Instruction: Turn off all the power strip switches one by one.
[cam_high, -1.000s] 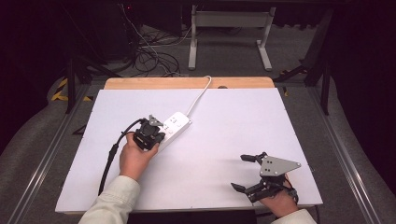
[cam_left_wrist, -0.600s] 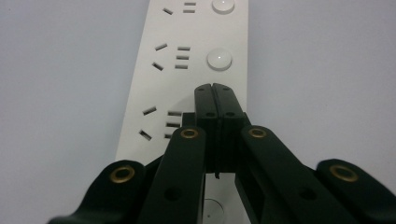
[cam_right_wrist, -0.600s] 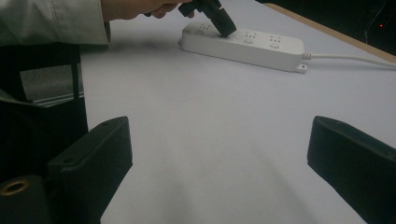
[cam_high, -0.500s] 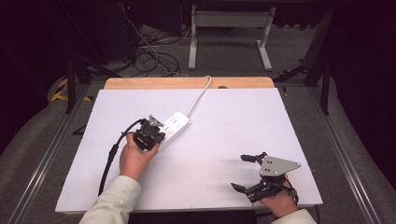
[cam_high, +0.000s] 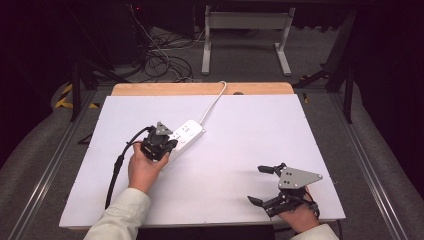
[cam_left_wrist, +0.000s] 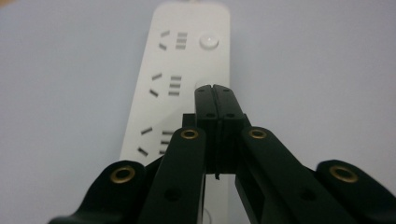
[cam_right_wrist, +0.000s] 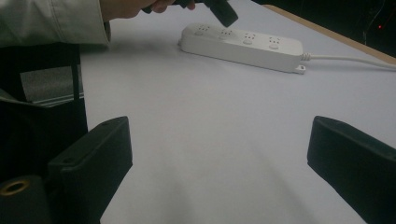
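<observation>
Left claw (cam_high: 161, 141), jaws pressed together and empty, angles down over the white power strip (cam_high: 185, 136); right claw (cam_high: 261, 185) rests wide open, empty, on the counter (cam_high: 240, 130).

- High view: fixed above my side, faces forward and down over the whole table (cam_high: 250, 150).
- Left gripper view: rides my left gripper (cam_left_wrist: 215, 91), close above the power strip (cam_left_wrist: 187, 65).
- Right gripper view: low, looks across the table; shares that strip, farther off.
</observation>
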